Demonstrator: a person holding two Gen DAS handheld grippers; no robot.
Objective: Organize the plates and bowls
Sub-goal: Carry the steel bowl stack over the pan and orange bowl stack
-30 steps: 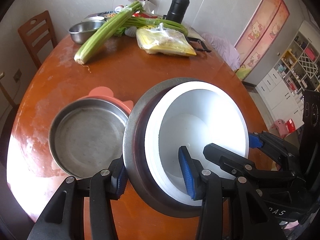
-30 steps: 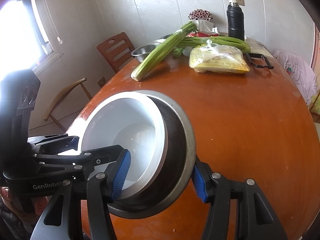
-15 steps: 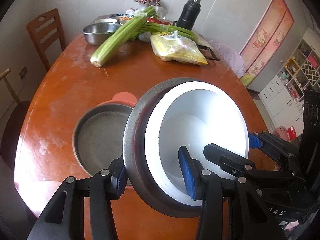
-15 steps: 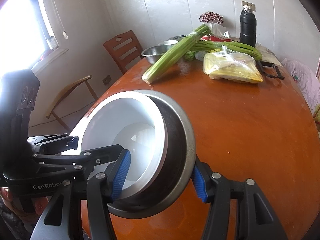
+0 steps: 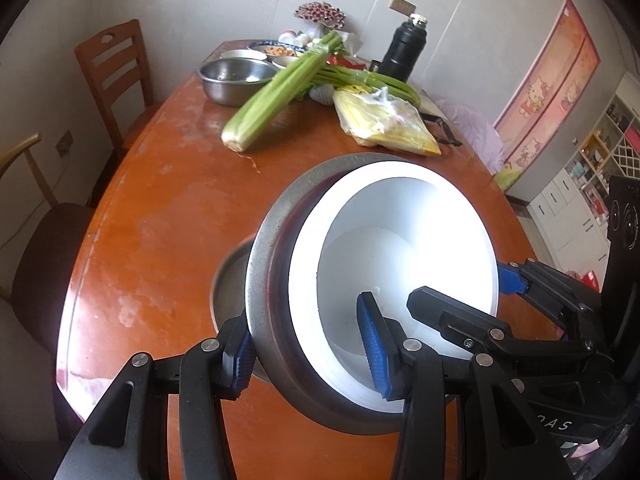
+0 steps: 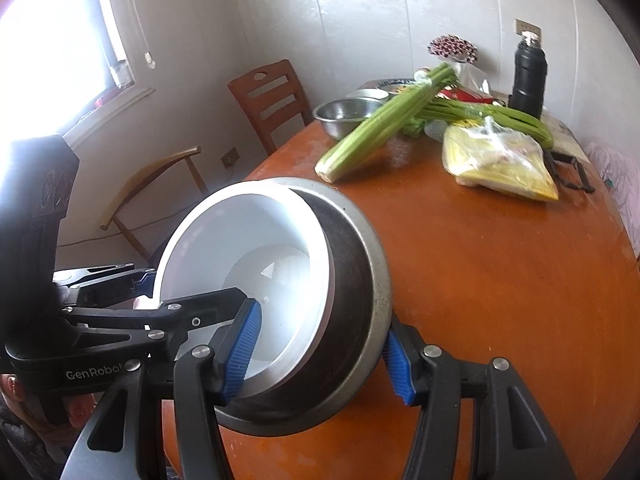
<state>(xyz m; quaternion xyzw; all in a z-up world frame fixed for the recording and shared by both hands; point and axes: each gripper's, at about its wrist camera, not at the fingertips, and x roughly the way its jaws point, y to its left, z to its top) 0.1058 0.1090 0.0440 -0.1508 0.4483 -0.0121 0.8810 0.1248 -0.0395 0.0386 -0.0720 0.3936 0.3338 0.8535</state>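
While both pairs of jaws clamp its rims, the white bowl (image 5: pixel 400 248) sits nested, tilted, inside the grey metal bowl (image 5: pixel 264 280).

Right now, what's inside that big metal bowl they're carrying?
A white bowl sits nested inside the metal bowl, and it looks empty. Whether anything lies between the two bowls cannot be seen; the white one covers it.

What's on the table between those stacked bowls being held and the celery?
Nothing: in the left wrist view, only bare table lies between the held bowls and the celery.
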